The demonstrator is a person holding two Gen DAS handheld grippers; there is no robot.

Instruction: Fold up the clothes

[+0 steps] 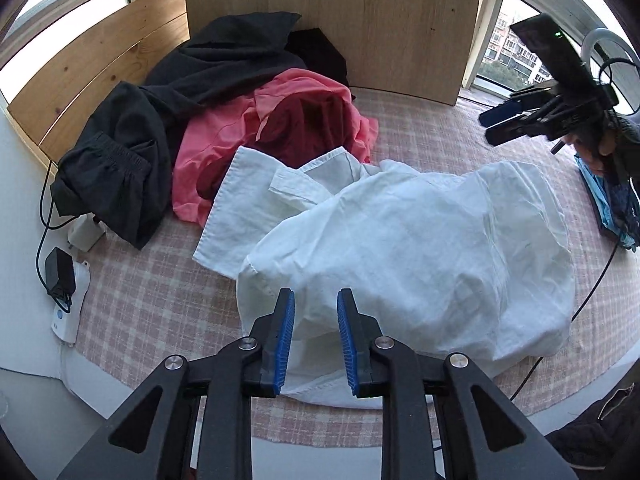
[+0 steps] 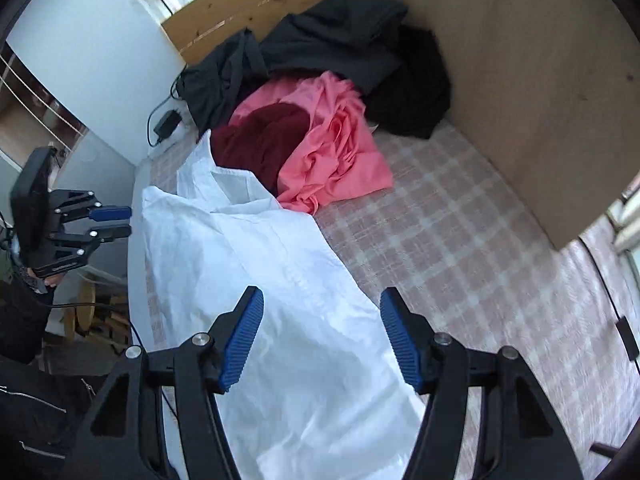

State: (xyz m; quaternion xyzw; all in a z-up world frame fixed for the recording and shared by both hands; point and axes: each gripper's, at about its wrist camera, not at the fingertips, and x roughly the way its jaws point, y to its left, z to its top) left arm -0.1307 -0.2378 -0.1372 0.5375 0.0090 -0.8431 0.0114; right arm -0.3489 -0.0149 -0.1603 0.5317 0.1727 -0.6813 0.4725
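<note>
A crumpled white shirt (image 1: 400, 240) lies on the pink checked bed cover (image 1: 160, 300), its collar toward the pile behind. My left gripper (image 1: 316, 294) hovers over the shirt's near edge, jaws apart by a narrow gap with nothing pinched between them. In the right wrist view the white shirt (image 2: 260, 280) stretches away under my right gripper (image 2: 322, 292), whose jaws stand wide and hold nothing. Each gripper also shows from the other side: the right gripper (image 1: 485, 128) raised at the far right, the left gripper (image 2: 130, 221) at the left edge of the bed.
Behind the shirt lie a pink garment (image 1: 224, 132) over a dark red one (image 1: 304, 124), and black clothes (image 1: 160, 100) against a wooden board (image 1: 340, 20). A power strip with a charger (image 1: 60, 272) sits at the left edge. A cable (image 1: 592, 292) and blue folded fabric (image 1: 608, 200) lie at the right.
</note>
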